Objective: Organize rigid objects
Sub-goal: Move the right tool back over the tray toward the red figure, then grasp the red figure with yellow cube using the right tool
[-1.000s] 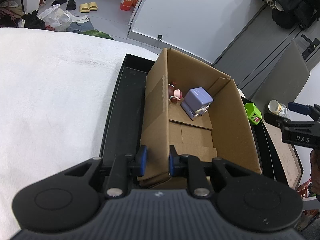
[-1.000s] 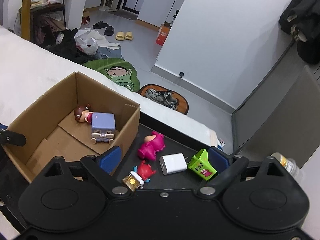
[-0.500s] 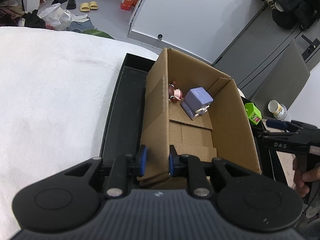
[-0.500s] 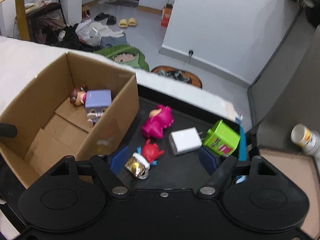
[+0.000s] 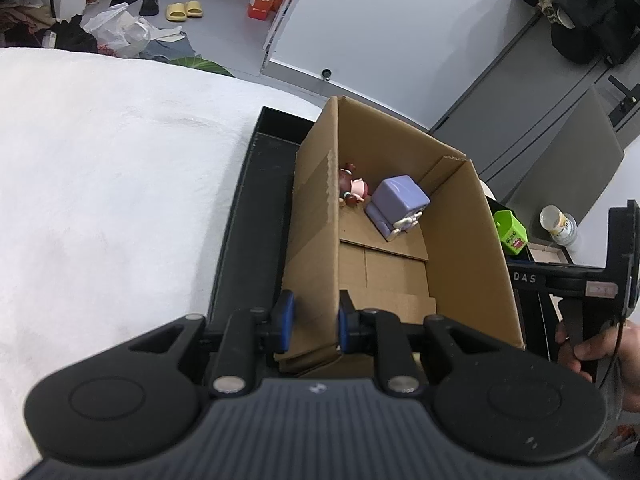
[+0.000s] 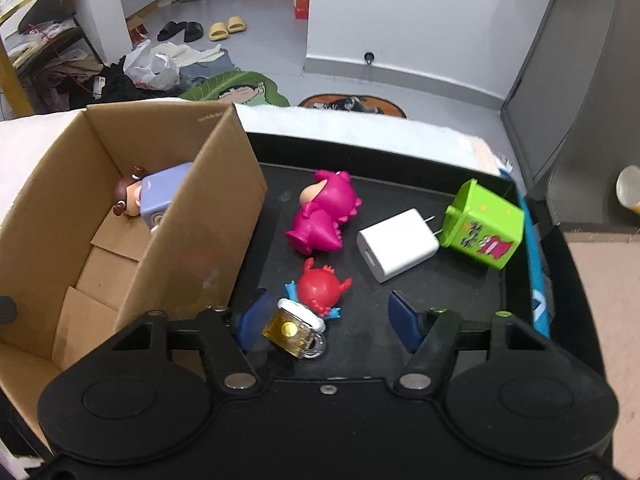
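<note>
Fingers of the right gripper [image 6: 326, 316], pitched steeply downward, were closing around the padlock [image 6: 295, 330], untouched, shackle toward 4 o'clock. Left gripper [image 5: 311, 322] fingers pinched the cardboard box [image 5: 316, 240] wall.

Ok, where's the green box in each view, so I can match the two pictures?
Left wrist: the green box peeks out right of the cardboard box's right wall, at mid-height, partly hidden.
Right wrist: right of centre on the black tray, tipped over, next to the white charger.
Shared landmark: the cardboard box with the purple toy inside.
</note>
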Motion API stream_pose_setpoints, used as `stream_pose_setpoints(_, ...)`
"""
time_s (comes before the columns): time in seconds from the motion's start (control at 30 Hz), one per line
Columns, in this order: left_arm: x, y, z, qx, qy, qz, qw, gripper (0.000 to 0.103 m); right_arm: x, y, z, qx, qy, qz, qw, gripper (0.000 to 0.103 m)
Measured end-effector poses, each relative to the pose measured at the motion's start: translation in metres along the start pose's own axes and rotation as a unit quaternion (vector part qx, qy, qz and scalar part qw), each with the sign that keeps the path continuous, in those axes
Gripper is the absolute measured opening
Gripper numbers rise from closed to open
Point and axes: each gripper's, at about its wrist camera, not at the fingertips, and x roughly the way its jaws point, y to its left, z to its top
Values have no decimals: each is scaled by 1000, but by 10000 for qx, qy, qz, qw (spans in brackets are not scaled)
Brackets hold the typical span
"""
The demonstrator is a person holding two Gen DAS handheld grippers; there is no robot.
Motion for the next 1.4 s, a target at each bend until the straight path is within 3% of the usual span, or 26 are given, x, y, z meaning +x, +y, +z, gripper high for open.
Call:
stream_pose_setpoints(0.6,1,6,3,-115,-71,93,9999,19,25,22,0,-390,525,-317,9974,57)
stream_pose_setpoints(0.8,0,6,4,-106,-77,98,9999,19,23,24,3,-494,613,-399,9961,39)
stream_pose_setpoints(1.1,0,6,3,-85,-83,119,9999,19,14,18,0,-545,622,-483,9954,39)
stream_pose_setpoints(1.4,0,6,3,-82,-81,112,9999,19,-11,25,-8,-1246,610,-884,9864,38)
